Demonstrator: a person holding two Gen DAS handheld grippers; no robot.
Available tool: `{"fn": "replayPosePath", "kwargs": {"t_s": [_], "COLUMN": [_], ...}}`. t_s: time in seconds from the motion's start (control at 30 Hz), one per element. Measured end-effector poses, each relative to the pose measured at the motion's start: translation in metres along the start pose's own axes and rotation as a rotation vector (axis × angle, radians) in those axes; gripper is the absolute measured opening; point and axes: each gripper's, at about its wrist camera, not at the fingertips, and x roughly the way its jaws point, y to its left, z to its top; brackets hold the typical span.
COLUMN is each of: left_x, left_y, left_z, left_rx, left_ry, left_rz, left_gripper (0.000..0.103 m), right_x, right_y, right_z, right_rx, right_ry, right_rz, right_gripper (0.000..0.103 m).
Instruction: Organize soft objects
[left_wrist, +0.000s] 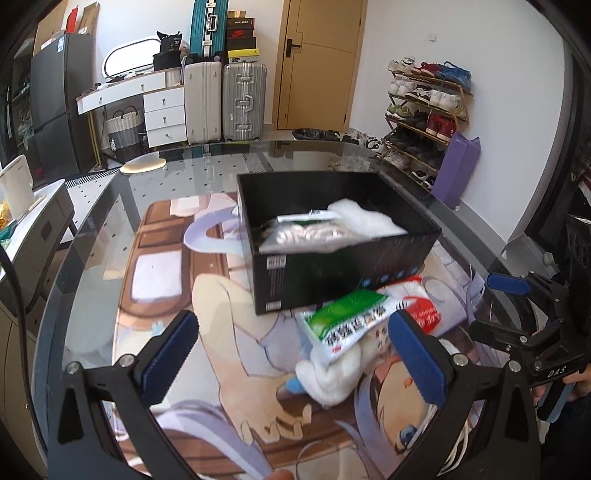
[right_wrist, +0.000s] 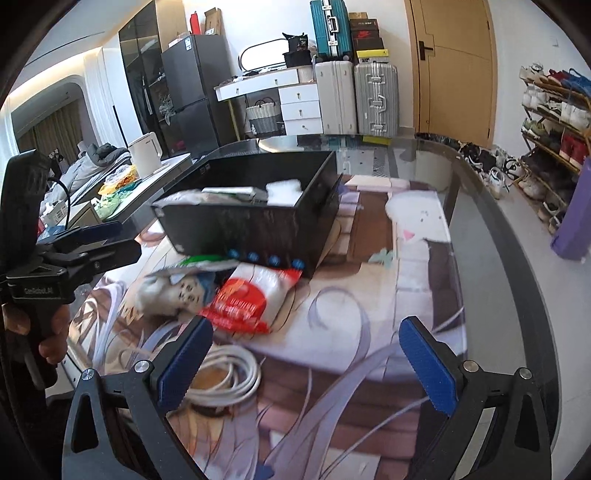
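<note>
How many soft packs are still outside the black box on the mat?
3: a green-labelled pack and a red-labelled pack in front of the black box, and a white plush under the green one. More may be hidden beneath.

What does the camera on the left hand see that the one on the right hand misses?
Only the left view shows the green packet lying on a white plush toy. Only the right view shows the whole coil of white cable and a kettle. Both show the black box with soft things inside and the red-and-white packet on the mat.
</note>
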Motion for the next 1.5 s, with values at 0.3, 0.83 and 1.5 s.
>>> {"fn": "replayPosePath", "kwargs": {"t_s": [0.3,0.83,1.5], "left_x": [-0.003,0.002,0.005], "left_y": [-0.001,0.008,0.01], "left_z": [-0.016,-0.018,-0.022], "left_rx": [0.005,-0.011,-0.015], "left_ry": [0.017,0.023,0.031], "left_rz": [0.015,0.018,0.022], "left_gripper": [0.103,0.103,0.103], "right_x": [0.001,0.02,0.038], "right_y": [0.018,0.02,0.0], "right_z": [-0.021,-0.023,-0.008], "right_rx": [-0.052,-0.045,-0.027], "right_ry": [0.04,0.104,0.087], "right_rz": [0.05,0.061,0.07], "right_gripper": [0.102,0.102,0.102]}}
